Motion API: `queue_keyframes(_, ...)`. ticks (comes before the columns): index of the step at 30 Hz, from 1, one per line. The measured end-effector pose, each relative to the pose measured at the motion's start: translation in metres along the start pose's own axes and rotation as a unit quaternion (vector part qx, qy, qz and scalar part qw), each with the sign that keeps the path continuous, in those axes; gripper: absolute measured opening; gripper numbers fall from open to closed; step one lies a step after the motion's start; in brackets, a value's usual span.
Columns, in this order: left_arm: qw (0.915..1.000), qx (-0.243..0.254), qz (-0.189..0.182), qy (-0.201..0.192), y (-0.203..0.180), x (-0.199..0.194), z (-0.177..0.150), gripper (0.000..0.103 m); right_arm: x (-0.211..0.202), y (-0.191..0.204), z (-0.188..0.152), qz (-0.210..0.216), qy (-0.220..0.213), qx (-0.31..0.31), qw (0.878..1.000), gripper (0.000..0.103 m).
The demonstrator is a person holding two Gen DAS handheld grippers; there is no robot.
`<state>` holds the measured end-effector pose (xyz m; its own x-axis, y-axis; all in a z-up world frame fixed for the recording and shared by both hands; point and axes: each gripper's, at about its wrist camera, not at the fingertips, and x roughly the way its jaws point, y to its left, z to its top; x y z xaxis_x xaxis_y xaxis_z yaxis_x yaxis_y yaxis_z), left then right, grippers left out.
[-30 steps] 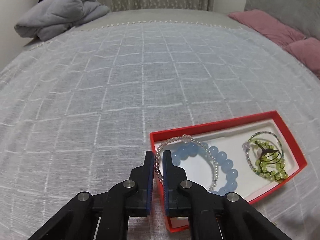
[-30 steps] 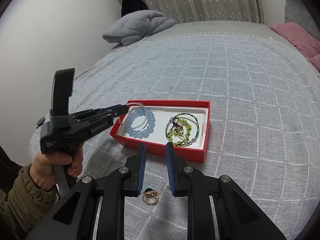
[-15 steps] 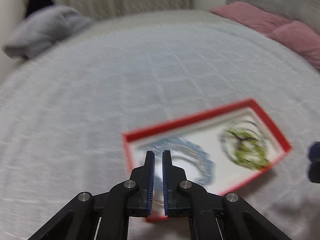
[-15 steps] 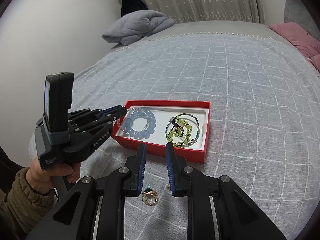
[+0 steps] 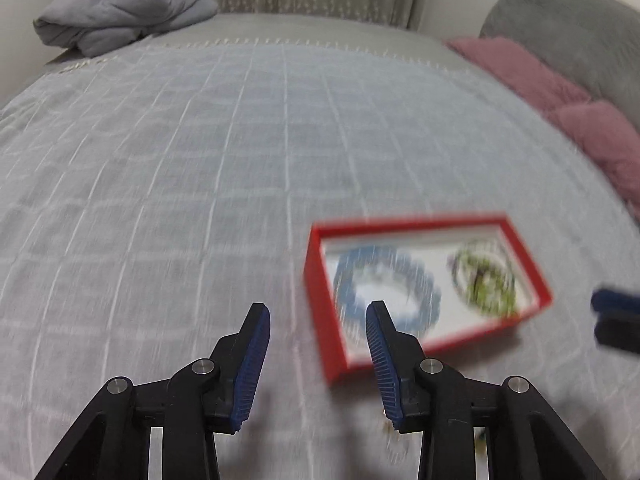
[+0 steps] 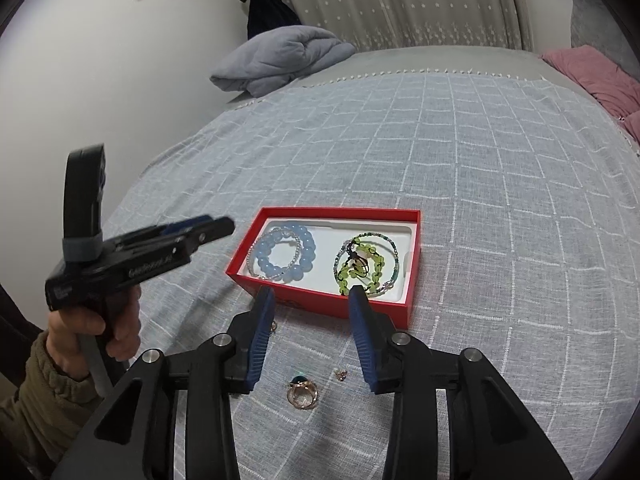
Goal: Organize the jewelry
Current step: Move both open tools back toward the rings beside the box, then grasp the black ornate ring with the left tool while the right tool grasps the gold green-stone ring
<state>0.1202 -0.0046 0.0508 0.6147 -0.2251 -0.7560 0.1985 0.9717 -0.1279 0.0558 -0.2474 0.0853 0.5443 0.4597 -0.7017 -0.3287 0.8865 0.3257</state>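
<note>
A red box with a white liner lies on the bedspread; it also shows blurred in the left wrist view. In it lie a blue bead bracelet with a thin clear bead strand, and green bead bracelets. A gold ring with a teal stone and a small earring lie on the cloth in front of the box. My right gripper is open and empty above them. My left gripper is open and empty, left of the box; it also shows in the right wrist view.
A folded grey blanket lies at the far end of the bed. Pink cushions line the right side. Another small gold piece lies by the box's front left corner. The checked grey bedspread stretches all around.
My left gripper let go of the clear bead strand, which now lies in the box, drew back to the left and opened. My right gripper opened wide.
</note>
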Motion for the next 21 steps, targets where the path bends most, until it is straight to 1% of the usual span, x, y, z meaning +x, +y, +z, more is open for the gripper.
queue_keyframes(2,0.9998,0.016,-0.003,0.006,-0.008,-0.004,-0.01,0.043,0.002,0.002,-0.002,0.007,0.014,-0.005,1.0,0.043)
queue_keyframes(4,0.9993,0.027,-0.02,0.017,-0.015,-0.006,-0.021,0.043,0.011,0.008,-0.007,0.014,0.046,-0.024,0.999,0.043)
queue_keyframes(6,0.9982,0.041,-0.031,0.031,-0.021,-0.007,-0.03,0.043,0.018,0.013,-0.013,0.01,0.06,-0.04,0.997,0.043)
queue_keyframes(9,0.9959,0.058,-0.032,0.061,-0.028,-0.001,-0.044,0.043,0.023,0.017,-0.021,0.011,0.077,-0.047,0.996,0.043)
queue_keyframes(12,0.9935,0.061,-0.039,0.088,-0.032,0.003,-0.057,0.043,0.025,0.016,-0.029,0.008,0.092,-0.041,0.995,0.043)
queue_keyframes(15,0.9898,0.081,-0.037,0.111,-0.042,0.006,-0.072,0.045,0.029,0.012,-0.036,0.006,0.105,-0.035,0.994,0.043)
queue_keyframes(17,0.9872,0.097,-0.037,0.121,-0.049,0.007,-0.084,0.049,0.036,0.01,-0.039,0.003,0.115,-0.035,0.993,0.043)
queue_keyframes(21,0.983,0.123,-0.032,0.133,-0.059,0.009,-0.1,0.049,0.045,0.012,-0.043,0.001,0.13,-0.045,0.99,0.043)
